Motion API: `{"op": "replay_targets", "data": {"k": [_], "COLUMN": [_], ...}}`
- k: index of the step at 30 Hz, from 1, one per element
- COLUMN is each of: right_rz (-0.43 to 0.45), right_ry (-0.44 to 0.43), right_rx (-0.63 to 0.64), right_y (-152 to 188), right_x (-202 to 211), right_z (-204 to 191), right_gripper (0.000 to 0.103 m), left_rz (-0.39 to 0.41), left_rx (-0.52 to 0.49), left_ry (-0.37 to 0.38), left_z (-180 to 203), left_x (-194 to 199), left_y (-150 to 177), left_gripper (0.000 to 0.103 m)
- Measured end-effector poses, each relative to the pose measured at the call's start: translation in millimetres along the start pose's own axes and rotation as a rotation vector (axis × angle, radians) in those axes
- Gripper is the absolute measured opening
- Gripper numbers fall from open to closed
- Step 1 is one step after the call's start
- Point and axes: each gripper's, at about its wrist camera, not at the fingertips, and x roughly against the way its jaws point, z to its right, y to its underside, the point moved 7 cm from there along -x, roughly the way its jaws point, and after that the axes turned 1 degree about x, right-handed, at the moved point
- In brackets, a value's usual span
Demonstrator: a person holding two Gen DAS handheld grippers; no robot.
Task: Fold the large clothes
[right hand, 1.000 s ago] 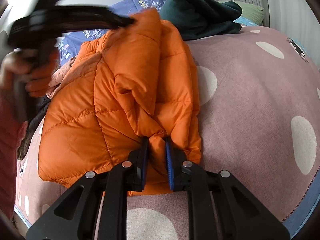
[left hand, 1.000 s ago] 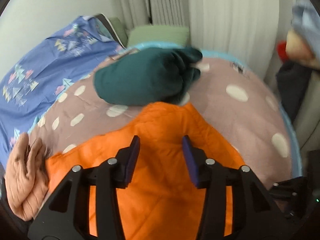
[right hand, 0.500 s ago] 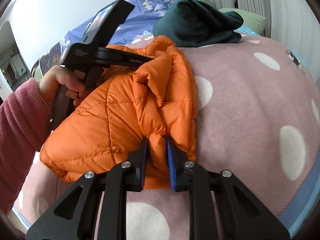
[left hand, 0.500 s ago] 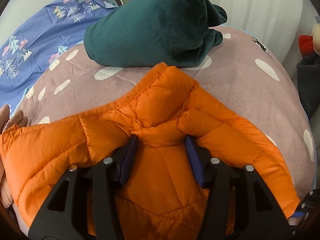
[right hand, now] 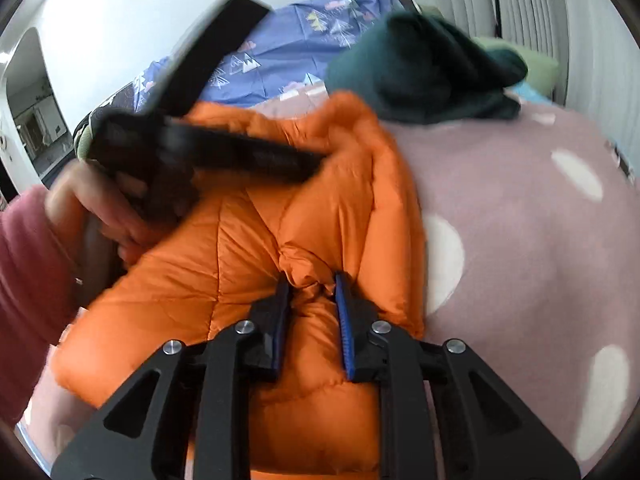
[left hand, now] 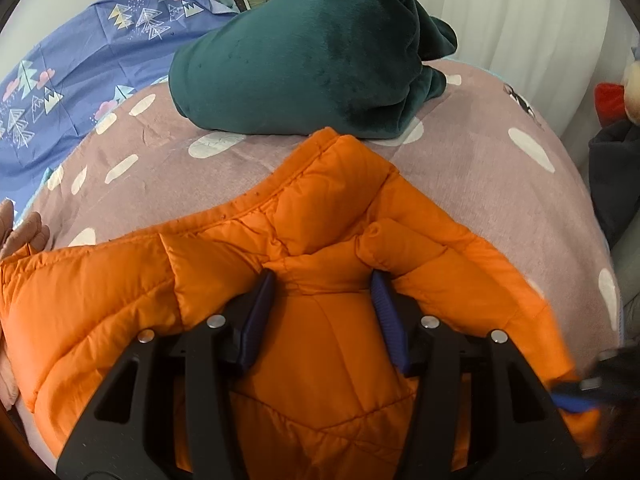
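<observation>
The quilted orange puffer jacket (left hand: 320, 332) lay bunched on the bed's spotted pink blanket (left hand: 480, 184). Left tongs (left hand: 322, 288) stood open over it; right tongs (right hand: 310, 286) pinched 1 fold.

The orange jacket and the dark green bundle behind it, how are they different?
The orange jacket is shiny, puffy and quilted; the dark green bundle looks soft and fuzzy. The jacket lies spread out at the near end of the spotted pink blanket, with both tongs on it; the bundle sits rolled up farther back, with no tongs near. Both rest on that blanket.
</observation>
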Motion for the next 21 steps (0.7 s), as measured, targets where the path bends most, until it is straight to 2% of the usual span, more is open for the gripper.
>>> {"op": "replay_targets", "data": {"k": [3, 7, 10, 14, 16, 18, 21], "right_rz": [-0.02, -0.021, -0.021, -0.02, -0.022, -0.026, -0.024], "right_ry": [0.037, 0.033, 0.011, -0.008, -0.018, -0.032, -0.022], "right_rx": [-0.001, 0.01, -0.011, -0.023, -0.03, -0.034, -0.025], "right_y": [-2, -4, -5, -3, -4, -4, -4], "right_x": [0, -3, -4, -5, -6, -7, -8], "right_z": [-2, -5, -3, -1, 1, 1, 1], "right_gripper": [0.021, 0.021, 0.021, 0.021, 0.021, 0.021, 0.021], "left_rz": [0.018, 0.101, 0.187, 0.243, 0.202, 0.125, 0.122], "left_rx": [-0.007, 0.014, 0.045, 0.116, 0.177, 0.224, 0.261], "left_ry": [-0.014, -0.04, -0.059, -0.084, -0.118, -0.108, -0.079], "left_z": [1, -6, -26, -70, -97, -115, -123], "left_x": [2, 32, 71, 108, 101, 72, 39], "left_y": [-1, -2, -3, 5, 15, 30, 47], "left_gripper": [0.052, 0.05, 0.038, 0.034, 0.034, 0.034, 0.034]}}
